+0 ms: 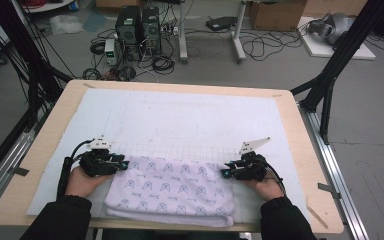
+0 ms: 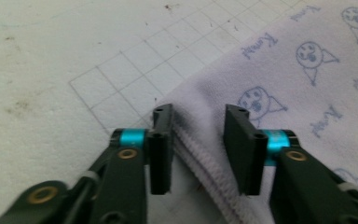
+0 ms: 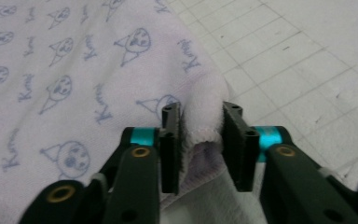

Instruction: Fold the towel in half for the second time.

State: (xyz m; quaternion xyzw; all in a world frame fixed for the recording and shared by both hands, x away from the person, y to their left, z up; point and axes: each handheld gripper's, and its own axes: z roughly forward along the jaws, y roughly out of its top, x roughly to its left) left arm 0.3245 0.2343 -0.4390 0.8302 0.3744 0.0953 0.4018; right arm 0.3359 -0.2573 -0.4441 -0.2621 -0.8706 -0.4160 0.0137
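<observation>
A pale wooden worktop (image 1: 300,130) carries a white mat (image 1: 180,115) ruled with a faint grid, reaching close to its left and right edges. Beyond the far edge lies grey floor (image 1: 370,115) strewn with black cables (image 1: 260,47). Two black computer towers (image 1: 137,27) stand there beside the white legs of a desk (image 1: 210,40). A cardboard box (image 1: 275,15) sits further right. Black frame struts (image 1: 340,55) rise at both sides of the worktop.

My wooden table (image 1: 300,130) carries a white mat (image 1: 190,115) with a drawn grid. Behind it, on the floor, stand two black computers (image 1: 139,25), many cables (image 1: 260,47) and a cardboard box (image 1: 275,15).
</observation>
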